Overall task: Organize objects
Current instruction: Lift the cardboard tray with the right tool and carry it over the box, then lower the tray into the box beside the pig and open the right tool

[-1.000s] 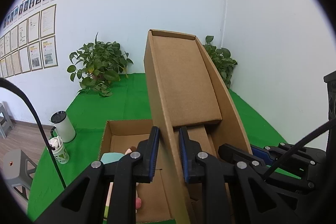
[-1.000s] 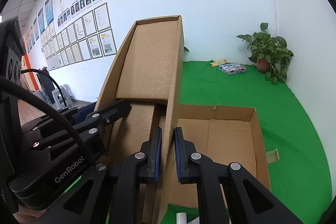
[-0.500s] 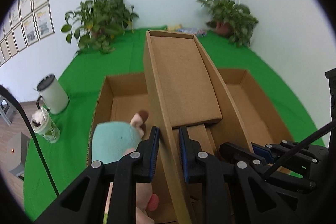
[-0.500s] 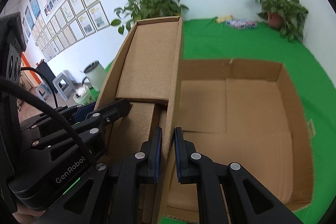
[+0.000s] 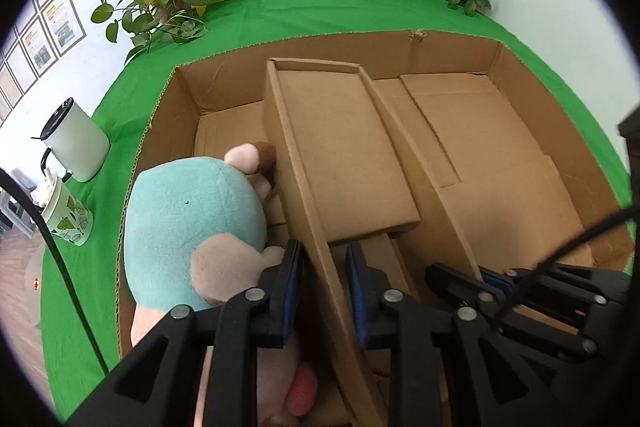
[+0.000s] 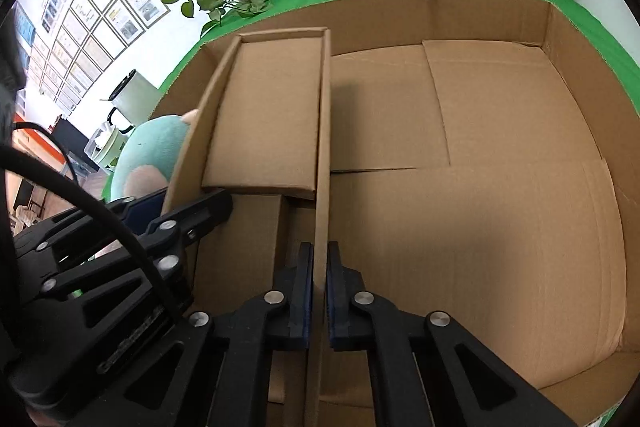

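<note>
Tray (image 5: 344, 155) sat low inside box (image 5: 560, 131) beside plush (image 5: 192, 211); left gripper (image 5: 322, 287) fingers just loosened off its wall, right gripper (image 6: 316, 291) clamped; next, probably release right.

Matt corrugated cardboard box (image 5: 560, 155), fuzzy plush toy (image 5: 192, 223), green cloth table cover (image 5: 320, 11), black plastic tools.

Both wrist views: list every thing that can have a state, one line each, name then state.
Left hand-held gripper: jaws just opening, pads off the small box's left wall.
Right hand-held gripper: shut on the small box's right wall.
Small cardboard box: open-topped, tilted, inside the large box.
Large cardboard box: open.
Plush toy: lying in the large box.
White mug: upright, lid on.
</note>
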### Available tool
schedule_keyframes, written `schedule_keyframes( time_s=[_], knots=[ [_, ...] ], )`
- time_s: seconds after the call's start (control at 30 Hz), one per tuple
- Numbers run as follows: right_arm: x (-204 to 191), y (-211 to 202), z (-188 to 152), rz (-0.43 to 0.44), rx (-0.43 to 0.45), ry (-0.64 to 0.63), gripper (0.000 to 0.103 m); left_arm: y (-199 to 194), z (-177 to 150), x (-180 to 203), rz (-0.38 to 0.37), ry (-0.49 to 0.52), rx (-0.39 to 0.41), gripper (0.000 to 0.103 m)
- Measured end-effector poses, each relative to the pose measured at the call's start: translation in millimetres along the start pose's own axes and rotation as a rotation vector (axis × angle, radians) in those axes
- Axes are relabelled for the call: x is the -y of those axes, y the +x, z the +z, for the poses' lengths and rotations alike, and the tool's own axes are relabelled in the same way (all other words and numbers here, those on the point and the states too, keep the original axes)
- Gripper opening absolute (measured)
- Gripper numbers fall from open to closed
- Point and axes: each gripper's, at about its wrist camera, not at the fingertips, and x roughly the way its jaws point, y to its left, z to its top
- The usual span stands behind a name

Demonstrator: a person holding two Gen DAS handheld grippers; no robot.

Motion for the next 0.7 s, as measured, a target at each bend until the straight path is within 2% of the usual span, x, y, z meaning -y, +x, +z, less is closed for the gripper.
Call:
schedule_keyframes(
  time_s=[0.03,0.1,0.2,0.3,0.43,0.53,0.57,0.6,0.67,0.7],
  knots=[
    [-5,0,-5,-0.031,-0.001,-0.010,0.002,-4,0,-3,-0.019,-0.011,0.018,0.024],
    [-8,7,-8,-0.106,-0.007,-0.020,0.003,-32,-6,-13,0.001,-0.045,0.086,0.025],
    [-9,14,-7,-0.117,-0.012,0.012,0.002,-76,-23,-30,0.039,-0.079,0.190,0.026],
    [-26,22,-4,-0.137,-0.027,0.001,0.003,-103,-44,-42,0.053,-0.118,0.243,0.026],
    [-51,33,0,-0.220,-0.033,-0.040,0.004,-120,-67,-46,0.071,-0.134,0.273,0.026],
    [-57,42,-3,-0.233,-0.058,-0.067,0.006,-123,-77,-49,0.088,-0.148,0.277,0.026],
    [-52,33,-12,-0.223,-0.051,-0.073,0.007,-125,-79,-50,0.087,-0.158,0.280,0.031],
    [-51,32,-12,-0.211,-0.041,-0.081,0.008,-126,-81,-50,0.090,-0.166,0.287,0.042],
    [-43,19,-16,-0.189,-0.017,-0.085,0.013,-129,-87,-48,0.097,-0.178,0.318,0.058],
    [-42,11,-16,-0.182,0.010,-0.096,0.021,-131,-91,-49,0.094,-0.181,0.338,0.062]
  ],
)
